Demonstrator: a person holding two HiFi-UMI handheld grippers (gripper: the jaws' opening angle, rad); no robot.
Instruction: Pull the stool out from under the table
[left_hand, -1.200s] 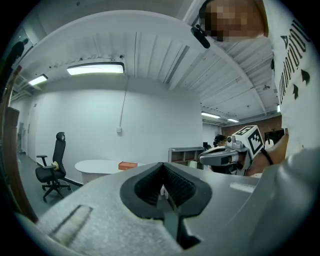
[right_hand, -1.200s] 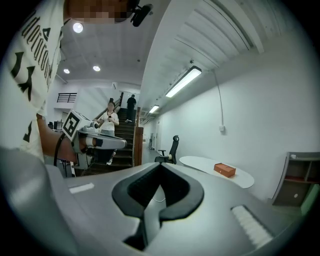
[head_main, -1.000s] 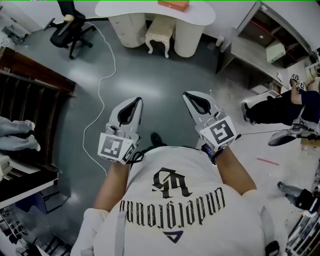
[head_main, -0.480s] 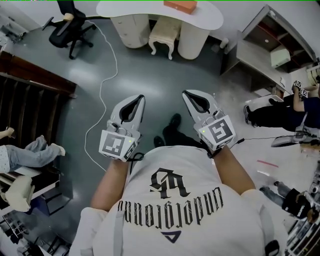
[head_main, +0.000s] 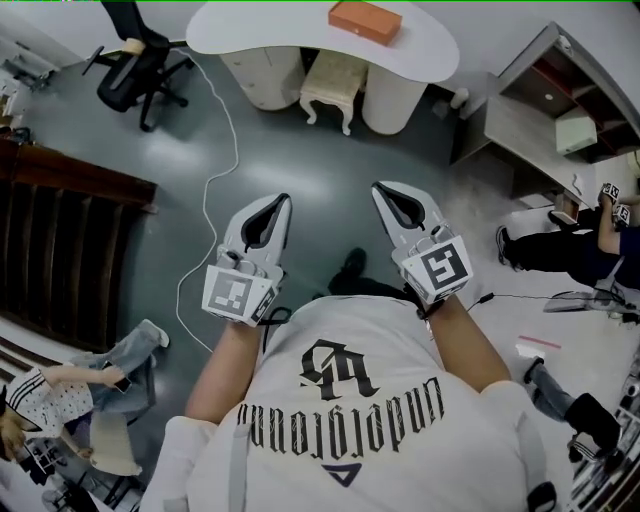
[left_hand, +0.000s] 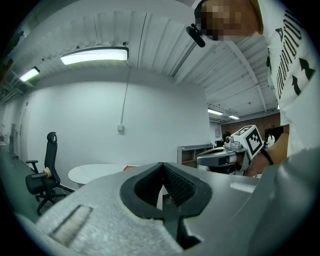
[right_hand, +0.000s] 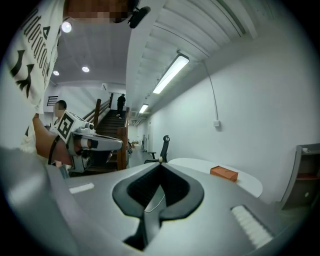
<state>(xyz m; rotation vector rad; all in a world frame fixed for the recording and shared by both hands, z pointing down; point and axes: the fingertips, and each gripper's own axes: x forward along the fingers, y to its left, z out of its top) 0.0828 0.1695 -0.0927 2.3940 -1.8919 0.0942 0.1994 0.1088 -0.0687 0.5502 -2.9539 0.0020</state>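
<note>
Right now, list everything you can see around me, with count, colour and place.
table: one, white, far end of floor
stool: one, cream, tucked under the table
box: one, orange, on the tabletop
office chair: one, black, left of table
cable: one, white, across the grey floor
stair railing: one, dark wood, left
shelf unit: one, grey, right
seated person: one, dark clothes, right edge
second person: one, jeans, lower left
left gripper: one, grey, held ahead, shut, empty
right gripper: one, grey, held ahead, shut, empty

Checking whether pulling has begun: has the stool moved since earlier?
No. Against the table, the stool keeps the same tucked-in spot underneath it.
</note>
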